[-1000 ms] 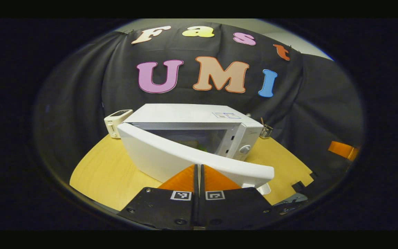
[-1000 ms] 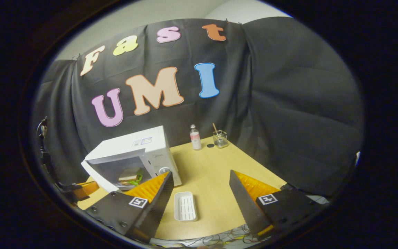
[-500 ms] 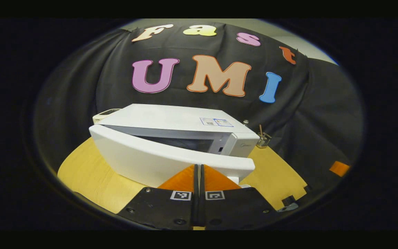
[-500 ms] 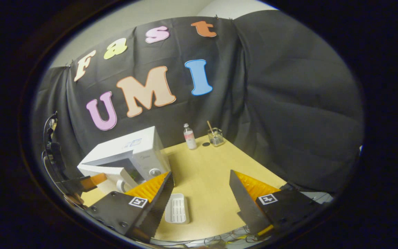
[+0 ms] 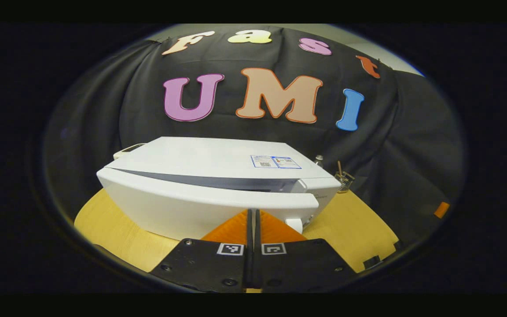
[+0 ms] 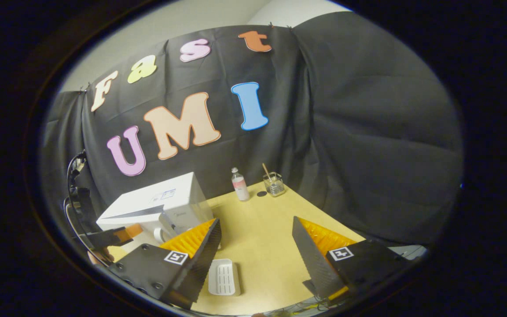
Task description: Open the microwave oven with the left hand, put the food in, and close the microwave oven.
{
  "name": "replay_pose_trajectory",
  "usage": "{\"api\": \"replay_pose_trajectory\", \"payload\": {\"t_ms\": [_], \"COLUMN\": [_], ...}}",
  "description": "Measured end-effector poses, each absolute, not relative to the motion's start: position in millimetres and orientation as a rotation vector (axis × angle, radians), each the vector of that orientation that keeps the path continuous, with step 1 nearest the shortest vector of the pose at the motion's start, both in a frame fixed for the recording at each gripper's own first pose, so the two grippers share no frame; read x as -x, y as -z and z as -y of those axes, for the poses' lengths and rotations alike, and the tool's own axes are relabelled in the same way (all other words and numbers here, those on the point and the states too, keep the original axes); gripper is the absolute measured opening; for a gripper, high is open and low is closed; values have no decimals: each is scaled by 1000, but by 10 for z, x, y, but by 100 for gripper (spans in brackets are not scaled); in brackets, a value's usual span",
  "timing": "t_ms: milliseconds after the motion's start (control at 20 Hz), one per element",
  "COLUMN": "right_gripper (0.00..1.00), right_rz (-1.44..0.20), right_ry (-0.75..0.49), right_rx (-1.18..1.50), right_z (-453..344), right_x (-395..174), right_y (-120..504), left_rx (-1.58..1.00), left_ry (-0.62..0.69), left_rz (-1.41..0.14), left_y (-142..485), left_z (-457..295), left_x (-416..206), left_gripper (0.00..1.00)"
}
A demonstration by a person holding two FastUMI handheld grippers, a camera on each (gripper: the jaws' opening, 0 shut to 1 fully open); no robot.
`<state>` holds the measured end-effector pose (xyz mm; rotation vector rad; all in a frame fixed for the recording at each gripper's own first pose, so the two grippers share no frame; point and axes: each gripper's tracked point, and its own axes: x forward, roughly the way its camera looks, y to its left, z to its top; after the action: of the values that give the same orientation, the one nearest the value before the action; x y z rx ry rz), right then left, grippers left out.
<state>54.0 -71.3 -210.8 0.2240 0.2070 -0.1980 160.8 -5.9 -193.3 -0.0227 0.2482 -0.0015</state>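
microwave door (image 5: 200, 207) swung nearer shut – narrow gap

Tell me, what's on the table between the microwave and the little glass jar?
In the right gripper view, a small bottle stands between the microwave and the glass jar, with a dark round spot on the table beside it.

Left gripper view faces the microwave (image 5: 218, 185) closely; right gripper view looks from farther back, sharing it.

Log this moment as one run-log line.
stage: closing door | left hand-held gripper: shut, tips at microwave door | door: nearly closed, narrow gap | right hand-held gripper: open, empty, above table | white tray: on table
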Motion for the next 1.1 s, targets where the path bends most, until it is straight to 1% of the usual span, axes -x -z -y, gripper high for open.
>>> {"api": "replay_pose_trajectory", "payload": {"t_ms": [50, 150, 200, 250, 350, 450, 550, 650, 1100], "right_gripper": [91, 91, 91, 91, 91, 91, 91, 91, 91], "right_rz": [-202, -190, -189, -191, -190, -189, -188, -183, -210], "right_ry": [197, 190, 183, 178, 169, 166, 169, 180, 198], "right_rx": [-216, -202, -198, -196, -190, -176, -163, -154, -132], "right_z": [720, 708, 699, 697, 692, 706, 728, 767, 824], "right_x": [-573, -668, -691, -719, -779, -865, -924, -982, -1161], "right_y": [2083, 2038, 2032, 2030, 2011, 1998, 1981, 1947, 1930], "left_rx": [21, 18, 19, 19, 19, 30, 48, 59, 63], "left_ry": [-5, -20, -24, -26, -31, -46, -58, -68, -62], "left_rz": [-250, -249, -247, -243, -240, -262, -265, -250, -250], "left_y": [1941, 1931, 1920, 1909, 1896, 1955, 1962, 1942, 1935], "left_z": [56, 51, 52, 62, 67, 68, 73, 66, 65], "left_x": [-1639, -1695, -1717, -1739, -1789, -1798, -1811, -1836, -1833], "left_gripper": [3, 3, 1, 2, 0, 0, 2, 0, 0]}}
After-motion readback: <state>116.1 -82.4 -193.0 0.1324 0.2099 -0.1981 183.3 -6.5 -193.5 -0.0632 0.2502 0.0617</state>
